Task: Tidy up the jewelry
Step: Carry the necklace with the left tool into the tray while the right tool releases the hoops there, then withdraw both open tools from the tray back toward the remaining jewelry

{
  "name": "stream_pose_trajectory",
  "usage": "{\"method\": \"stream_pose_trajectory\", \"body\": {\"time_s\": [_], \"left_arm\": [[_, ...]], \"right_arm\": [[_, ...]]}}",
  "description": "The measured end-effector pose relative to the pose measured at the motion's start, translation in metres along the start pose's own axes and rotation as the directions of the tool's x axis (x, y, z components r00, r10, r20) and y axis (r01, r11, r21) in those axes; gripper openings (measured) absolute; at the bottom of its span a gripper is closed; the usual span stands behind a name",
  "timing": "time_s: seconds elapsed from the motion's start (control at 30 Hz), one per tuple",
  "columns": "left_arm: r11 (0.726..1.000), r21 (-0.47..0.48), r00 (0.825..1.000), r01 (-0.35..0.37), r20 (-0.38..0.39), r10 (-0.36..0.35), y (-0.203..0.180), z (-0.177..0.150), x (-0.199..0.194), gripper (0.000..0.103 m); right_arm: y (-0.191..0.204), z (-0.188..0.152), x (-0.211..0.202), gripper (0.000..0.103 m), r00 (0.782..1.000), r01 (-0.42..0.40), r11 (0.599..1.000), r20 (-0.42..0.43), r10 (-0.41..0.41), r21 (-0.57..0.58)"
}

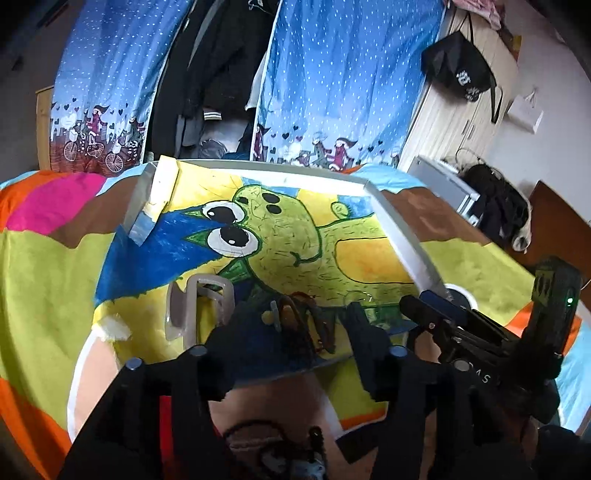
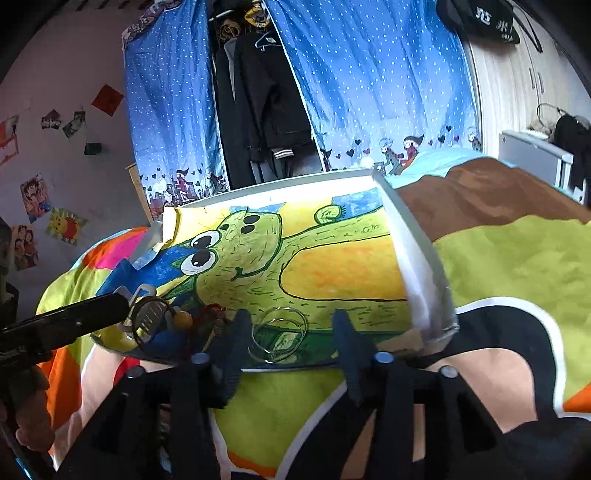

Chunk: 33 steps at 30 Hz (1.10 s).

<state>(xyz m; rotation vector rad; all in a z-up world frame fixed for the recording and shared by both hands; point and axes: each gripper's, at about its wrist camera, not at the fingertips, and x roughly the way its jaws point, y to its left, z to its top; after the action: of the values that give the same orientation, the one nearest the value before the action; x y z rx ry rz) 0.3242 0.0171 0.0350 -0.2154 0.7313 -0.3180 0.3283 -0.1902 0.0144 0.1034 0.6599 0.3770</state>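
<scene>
Two claws (image 1: 291,332) (image 2: 286,332), clear bangle (image 2: 279,334), hair clip (image 1: 199,310)

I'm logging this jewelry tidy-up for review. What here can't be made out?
- Left wrist view: the dark jewelry pile is a blurred tangle; pieces can't be separated.
- Left wrist view: the clear bangle is barely visible.
- Right wrist view: the hair claw clip is partly hidden by the left gripper.

black bag (image 2: 491,20) | white characters "范冰" | partly legible
</scene>
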Motion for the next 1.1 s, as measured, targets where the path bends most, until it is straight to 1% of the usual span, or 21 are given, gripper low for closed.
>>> {"method": "stream_pose_trajectory", "body": {"time_s": [0.03,0.07,0.13,0.17,0.2,0.23,0.27,0.3,0.33,0.37,0.4,0.43,0.47,0.6,0.73,0.9,1.1], "left_arm": [[1.0,-0.005,1.0,-0.007,0.006,0.007,0.0,-0.002,-0.005,0.056],[1.0,-0.011,1.0,-0.016,0.016,0.016,0.0,-0.003,-0.01,0.062],[0.999,-0.023,0.999,-0.03,0.043,0.031,0.001,-0.005,-0.023,0.069],[0.999,-0.026,0.998,-0.039,0.055,0.041,0.001,-0.006,-0.03,0.076],[0.998,-0.033,0.996,-0.054,0.074,0.056,0.001,-0.007,-0.037,0.078],[0.997,-0.037,0.993,-0.074,0.091,0.077,0.0,-0.009,-0.045,0.08],[0.995,-0.036,0.99,-0.093,0.103,0.097,0.0,-0.01,-0.052,0.085],[0.992,-0.035,0.986,-0.119,0.116,0.122,0.0,-0.012,-0.059,0.093],[0.989,-0.033,0.981,-0.144,0.129,0.148,-0.001,-0.014,-0.066,0.098],[0.986,-0.033,0.976,-0.163,0.143,0.166,-0.001,-0.018,-0.072,0.101],[0.983,-0.036,0.969,-0.181,0.164,0.185,0.0,-0.022,-0.079,0.101],[0.979,-0.04,0.962,-0.201,0.181,0.205,0.001,-0.027,-0.088,0.101],[0.977,-0.042,0.96,-0.207,0.184,0.211,0.002,-0.03,-0.092,0.101],[0.972,-0.051,0.957,-0.23,0.171,0.236,0.012,-0.049,-0.114,0.101],[0.967,-0.031,0.958,-0.252,0.136,0.254,0.02,-0.075,-0.129,0.101],[0.964,-0.006,0.962,-0.265,0.065,0.265,0.023,-0.116,-0.136,0.101],[0.967,0.027,0.967,-0.253,-0.022,0.254,0.022,-0.157,-0.132,0.101]], "right_arm": [[0.001,0.0,-0.005,0.058,1.0,0.009,1.0,0.007,-0.009,-0.007],[0.002,-0.001,-0.012,0.061,1.0,0.017,1.0,0.02,-0.016,-0.015],[0.005,-0.002,-0.022,0.07,0.999,0.02,0.999,0.037,-0.019,-0.025],[0.006,-0.002,-0.028,0.073,0.999,0.022,0.999,0.046,-0.02,-0.032],[0.009,-0.003,-0.035,0.08,0.998,0.021,0.999,0.057,-0.019,-0.038],[0.01,-0.004,-0.041,0.086,0.998,0.019,0.999,0.066,-0.017,-0.041],[0.012,-0.005,-0.048,0.088,0.997,0.013,0.999,0.079,-0.009,-0.046],[0.015,-0.006,-0.056,0.093,0.996,0.005,0.999,0.092,-0.001,-0.052],[0.017,-0.007,-0.062,0.097,0.995,0.002,0.998,0.101,0.004,-0.056],[0.02,-0.009,-0.07,0.099,0.993,0.001,0.998,0.115,0.006,-0.061],[0.024,-0.011,-0.078,0.102,0.992,0.003,0.998,0.128,0.006,-0.064],[0.026,-0.014,-0.084,0.103,0.99,0.005,0.998,0.137,0.004,-0.065],[0.029,-0.016,-0.09,0.103,0.989,0.008,0.998,0.146,0.001,-0.067],[0.043,-0.032,-0.113,0.103,0.988,0.019,0.995,0.155,-0.004,-0.095],[0.054,-0.052,-0.128,0.103,0.99,0.015,0.994,0.138,0.0,-0.111],[0.062,-0.083,-0.138,0.103,0.997,0.003,0.99,0.079,0.009,-0.14],[0.068,-0.127,-0.137,0.103,0.999,-0.006,0.983,-0.038,-0.001,-0.185]]}}
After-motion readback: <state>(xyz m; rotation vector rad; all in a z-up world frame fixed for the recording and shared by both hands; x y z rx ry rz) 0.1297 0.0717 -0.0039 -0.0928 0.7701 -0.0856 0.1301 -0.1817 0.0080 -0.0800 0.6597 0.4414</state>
